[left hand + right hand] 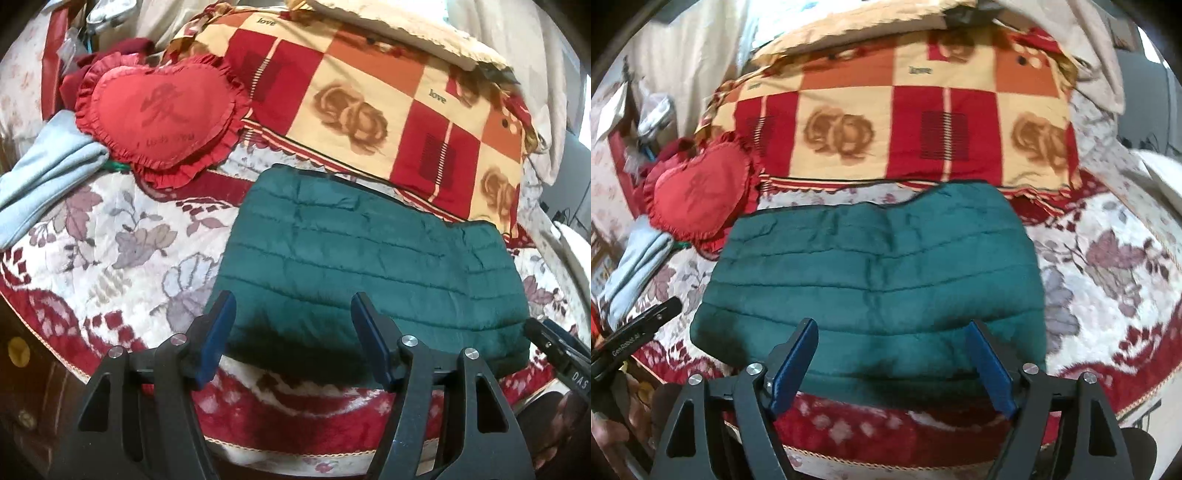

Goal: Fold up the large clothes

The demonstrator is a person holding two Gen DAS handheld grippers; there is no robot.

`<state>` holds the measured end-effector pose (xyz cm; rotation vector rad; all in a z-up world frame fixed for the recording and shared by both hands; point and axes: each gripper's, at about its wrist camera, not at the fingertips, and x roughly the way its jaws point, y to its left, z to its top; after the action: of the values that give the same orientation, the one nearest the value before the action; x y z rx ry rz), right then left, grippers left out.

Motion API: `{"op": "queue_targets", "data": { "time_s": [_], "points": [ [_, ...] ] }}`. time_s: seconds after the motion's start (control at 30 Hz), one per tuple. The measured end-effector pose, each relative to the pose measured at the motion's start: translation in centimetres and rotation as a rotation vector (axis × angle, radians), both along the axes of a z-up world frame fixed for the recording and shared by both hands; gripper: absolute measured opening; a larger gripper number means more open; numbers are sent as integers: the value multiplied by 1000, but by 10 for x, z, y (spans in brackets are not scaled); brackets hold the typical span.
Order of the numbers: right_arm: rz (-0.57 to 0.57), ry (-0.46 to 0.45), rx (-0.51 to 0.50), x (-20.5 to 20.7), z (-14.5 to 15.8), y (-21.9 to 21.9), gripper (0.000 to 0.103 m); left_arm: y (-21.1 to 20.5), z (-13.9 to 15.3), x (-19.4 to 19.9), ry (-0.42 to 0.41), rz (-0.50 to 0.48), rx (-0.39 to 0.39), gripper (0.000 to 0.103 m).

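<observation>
Green quilted jacket (pixel 369 266) folded into a compact rectangle, lying flat on the floral bedspread (pixel 110 236) near the bed's front edge, its far edge just touching the checked quilt (pixel 369 103) piled behind. Left gripper (pixel 291 339) hovering above the jacket's near-left part, fingers (pixel 218 336) spread wide with nothing between them, only jacket and bedspread showing in the gap. Right gripper (pixel 890 365) poised over the near edge, likewise standing wide apart and empty, pads clear of the fabric. Both pointed downward toward the front hem, probably because the fold sits finished and needs no more holding; no corner lifted, no layer slipping. Heart cushion (pixel 162 118) and a pale blue garment (pixel 48 166) off to the left, apart from the jacket and out of the way. Looks like the last fold done, with the bundle squared and left to rest; puffy filling may make the layers spring open.
</observation>
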<state>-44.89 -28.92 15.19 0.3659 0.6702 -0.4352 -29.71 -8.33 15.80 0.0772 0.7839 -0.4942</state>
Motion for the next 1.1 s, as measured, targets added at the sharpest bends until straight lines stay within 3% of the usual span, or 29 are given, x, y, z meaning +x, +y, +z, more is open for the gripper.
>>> {"op": "queue_targets", "data": {
  "time_s": [0.27,1.1],
  "points": [
    [7,-14,-83,9,5,22,90,-20,-2,-13,-19,-31,11,65],
    [12,13,-47,14,-8,28,92,-28,-13,-21,-36,-25,35,65]
  ]
}}
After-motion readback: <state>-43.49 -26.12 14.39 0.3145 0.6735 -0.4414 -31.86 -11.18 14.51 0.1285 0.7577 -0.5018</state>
